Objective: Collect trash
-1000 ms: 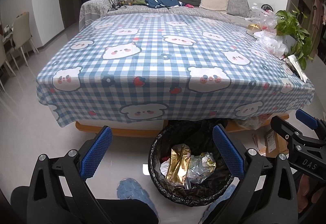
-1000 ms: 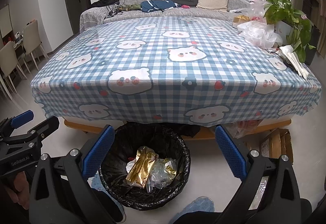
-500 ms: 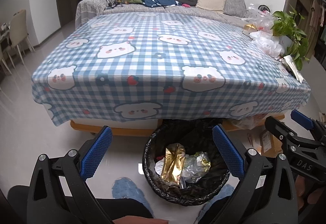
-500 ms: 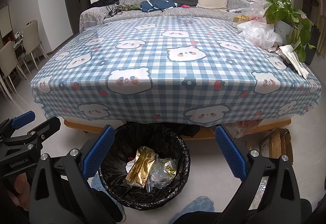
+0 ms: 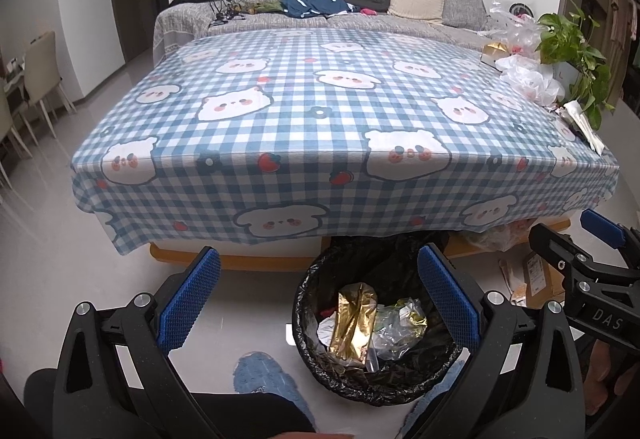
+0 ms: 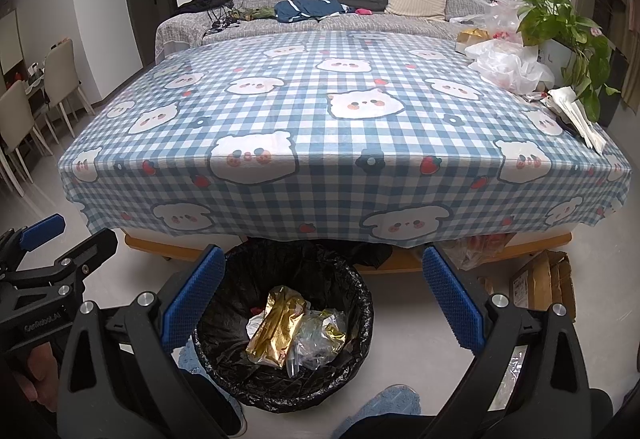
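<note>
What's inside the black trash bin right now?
The trash bin holds a gold foil wrapper, crumpled clear plastic, white paper and something red. Anything beneath them is covered.

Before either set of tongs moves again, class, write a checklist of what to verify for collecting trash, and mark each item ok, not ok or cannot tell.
1. Left tongs open and empty: ok.
2. Right tongs open and empty: ok.
3. Black-lined trash bin upright on the floor at the near table edge, with room above the gold wrapper and clear plastic: ok.
4. Near and middle part of the checked tablecloth free of litter: ok.
5. Whether the white plastic bags and folded papers by the potted plant count as trash: cannot tell.
6. Cardboard box on the floor to the right, trash or not: cannot tell.
</note>
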A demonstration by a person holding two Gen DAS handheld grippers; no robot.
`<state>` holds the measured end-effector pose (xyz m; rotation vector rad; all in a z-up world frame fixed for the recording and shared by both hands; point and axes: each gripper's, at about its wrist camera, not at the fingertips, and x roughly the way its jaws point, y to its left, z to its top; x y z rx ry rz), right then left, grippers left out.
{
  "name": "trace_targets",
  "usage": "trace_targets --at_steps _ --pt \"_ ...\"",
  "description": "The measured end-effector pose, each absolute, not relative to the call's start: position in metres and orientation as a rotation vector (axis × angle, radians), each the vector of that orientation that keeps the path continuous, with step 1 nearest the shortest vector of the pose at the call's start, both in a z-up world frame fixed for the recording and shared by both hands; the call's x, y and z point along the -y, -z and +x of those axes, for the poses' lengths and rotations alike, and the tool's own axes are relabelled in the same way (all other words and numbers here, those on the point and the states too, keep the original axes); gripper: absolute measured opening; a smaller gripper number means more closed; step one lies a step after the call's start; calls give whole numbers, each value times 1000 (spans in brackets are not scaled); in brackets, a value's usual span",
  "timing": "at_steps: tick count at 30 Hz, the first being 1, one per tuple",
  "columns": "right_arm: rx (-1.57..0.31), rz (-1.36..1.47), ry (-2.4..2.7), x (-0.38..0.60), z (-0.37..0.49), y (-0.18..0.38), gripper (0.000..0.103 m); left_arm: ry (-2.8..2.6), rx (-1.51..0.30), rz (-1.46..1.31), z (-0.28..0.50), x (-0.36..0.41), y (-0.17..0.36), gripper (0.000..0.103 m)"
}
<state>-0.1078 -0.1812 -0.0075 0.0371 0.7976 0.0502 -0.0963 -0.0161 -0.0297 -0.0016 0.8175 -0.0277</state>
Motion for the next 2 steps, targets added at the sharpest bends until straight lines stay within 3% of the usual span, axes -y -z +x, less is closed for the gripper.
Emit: trace_targets --at_steps 2 --pt "-798 38 -50 182 -107 9 95 26 -815 1 -97 16 30 97"
